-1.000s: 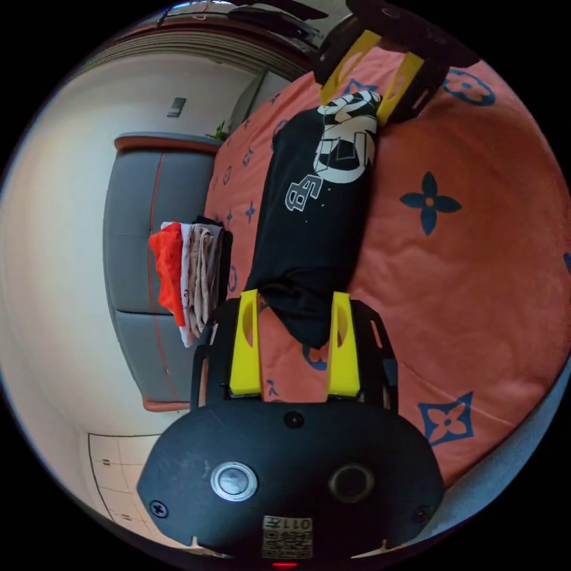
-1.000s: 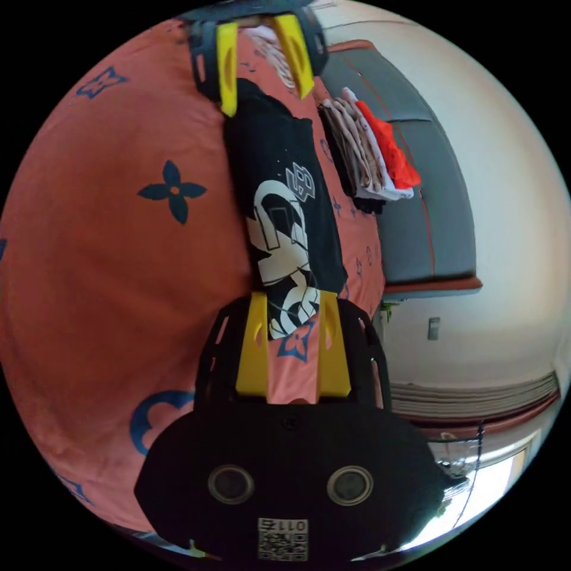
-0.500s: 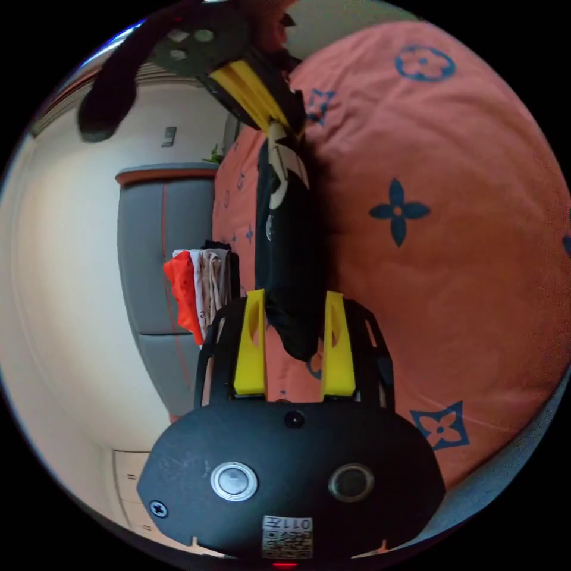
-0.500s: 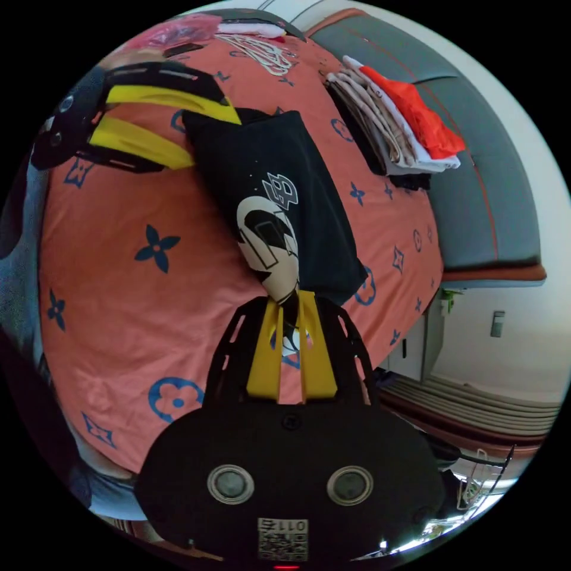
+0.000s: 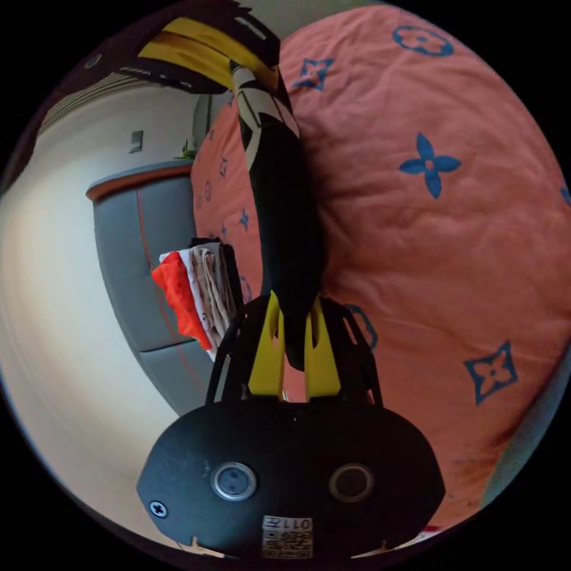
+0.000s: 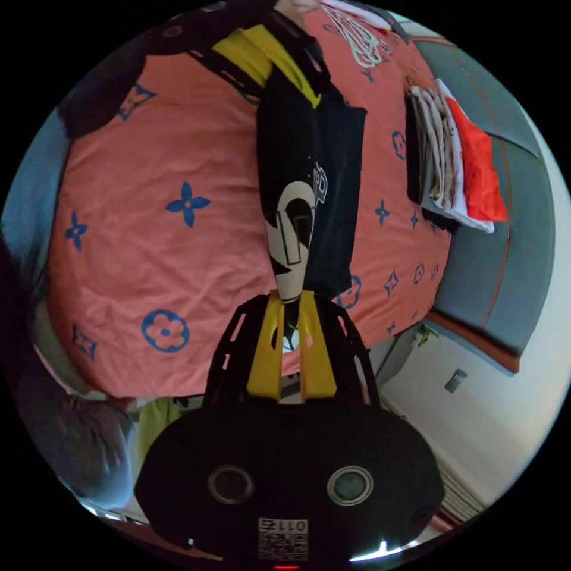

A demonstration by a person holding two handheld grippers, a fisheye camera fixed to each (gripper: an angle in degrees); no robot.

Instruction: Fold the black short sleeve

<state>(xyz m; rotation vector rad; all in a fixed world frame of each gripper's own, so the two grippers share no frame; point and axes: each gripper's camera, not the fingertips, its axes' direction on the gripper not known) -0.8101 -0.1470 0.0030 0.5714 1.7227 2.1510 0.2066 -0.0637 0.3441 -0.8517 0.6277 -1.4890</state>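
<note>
Left gripper view, from the left: gray padded headboard (image 5: 128, 262) at 9 o'clock, with a stack of folded clothes (image 5: 199, 291) just beside it, red piece outermost. At center, the black short sleeve (image 5: 285, 238) stretched taut as a narrow band, lifted above the coral bedspread (image 5: 452, 250) with blue flower motifs. Left gripper (image 5: 292, 333) at 6 o'clock, its 2 yellow jaws pinched nearly together on the dark end of the shirt. Right gripper (image 5: 238, 59) at 11 o'clock, yellow jaws clamped on the printed white end. Bedspread spreading out toward 3 o'clock.

Right gripper view, from the left: a person's dark clothing (image 6: 47, 386) at 8 o'clock, then the bedspread (image 6: 166, 262). At center, the black short sleeve (image 6: 291, 178) hanging between the 2 tools, white graphic toward 6 o'clock, a broader black panel drooping at its right side onto the bed. Right gripper (image 6: 291, 324) at 6 o'clock, jaws squeezed close on the printed end. Left gripper (image 6: 279, 65) at 12 o'clock, jaws closed on the far end. Stack of folded clothes (image 6: 458, 160) at 2 o'clock against the gray headboard (image 6: 523, 238).
</note>
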